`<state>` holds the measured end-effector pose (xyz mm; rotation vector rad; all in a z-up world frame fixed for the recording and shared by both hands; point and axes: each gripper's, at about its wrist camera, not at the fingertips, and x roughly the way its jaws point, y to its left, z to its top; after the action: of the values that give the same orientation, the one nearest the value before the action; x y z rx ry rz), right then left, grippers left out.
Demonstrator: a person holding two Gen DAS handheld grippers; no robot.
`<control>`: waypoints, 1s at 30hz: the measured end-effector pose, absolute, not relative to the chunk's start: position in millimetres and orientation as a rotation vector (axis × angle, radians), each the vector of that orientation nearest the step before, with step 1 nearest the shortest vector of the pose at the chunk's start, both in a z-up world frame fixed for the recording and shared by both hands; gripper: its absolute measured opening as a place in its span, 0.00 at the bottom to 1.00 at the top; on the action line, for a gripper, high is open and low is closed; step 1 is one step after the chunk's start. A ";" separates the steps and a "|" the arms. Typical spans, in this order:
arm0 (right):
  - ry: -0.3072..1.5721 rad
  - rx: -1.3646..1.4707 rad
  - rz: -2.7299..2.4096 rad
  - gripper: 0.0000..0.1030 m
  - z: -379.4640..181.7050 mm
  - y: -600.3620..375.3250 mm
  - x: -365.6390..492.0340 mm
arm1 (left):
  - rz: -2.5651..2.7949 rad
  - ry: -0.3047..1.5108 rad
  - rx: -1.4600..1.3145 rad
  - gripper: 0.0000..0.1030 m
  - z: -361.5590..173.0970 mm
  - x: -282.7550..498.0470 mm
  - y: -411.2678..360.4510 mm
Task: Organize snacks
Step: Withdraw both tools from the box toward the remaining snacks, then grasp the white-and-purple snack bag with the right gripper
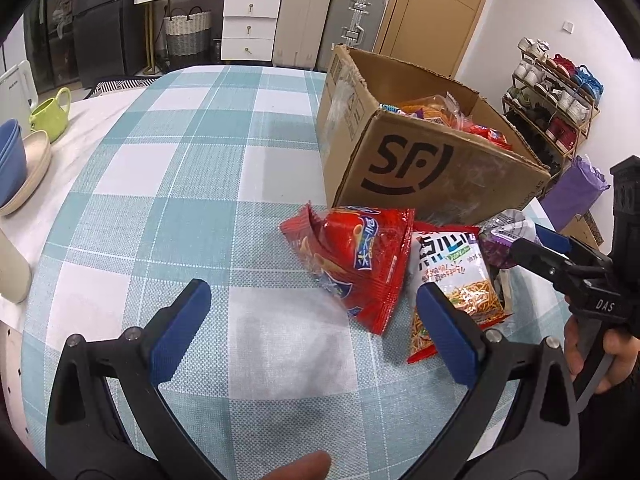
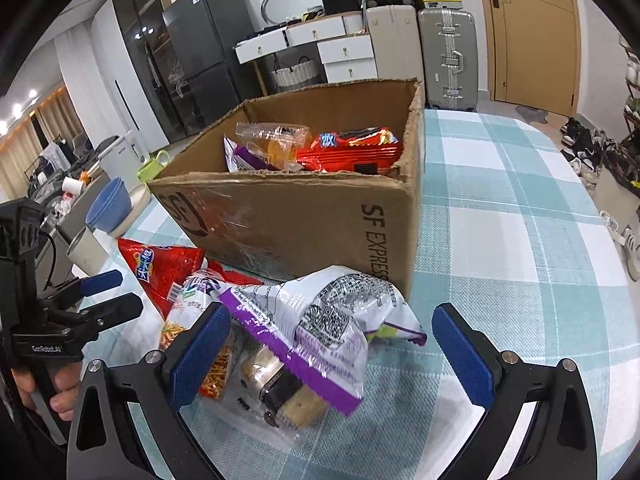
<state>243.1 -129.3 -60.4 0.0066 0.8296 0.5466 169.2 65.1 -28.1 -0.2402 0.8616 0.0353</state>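
A green mug (image 1: 50, 114) and stacked blue bowls (image 1: 11, 158) sat on the checked tablecloth (image 1: 192, 168), with suitcases (image 2: 448, 56) against the far wall.

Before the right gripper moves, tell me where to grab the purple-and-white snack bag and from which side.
Grip the raised, crumpled middle of the purple-and-white bag, coming straight ahead and slightly down from the near side. It humps up off the tablecloth there, giving the open right gripper a fold to pinch. The cardboard box stands close behind, so a far-side approach looks blocked.
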 end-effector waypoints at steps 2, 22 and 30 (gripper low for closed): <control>0.843 0.005 0.554 0.99 -63.8 -126.8 248.3 | 0.036 0.865 -0.244 0.99 -29.7 169.7 66.0; 0.849 0.017 0.606 0.64 -69.0 -134.1 244.3 | 0.035 0.880 -0.254 0.99 -36.4 172.6 69.6; 0.775 -0.007 0.633 0.57 -61.0 -143.5 215.5 | 0.037 0.877 -0.250 0.99 -35.0 172.1 68.9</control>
<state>215.5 -143.5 -61.0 -0.0074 0.7752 0.6333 172.1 68.9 -35.0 -0.2503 0.8770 0.0370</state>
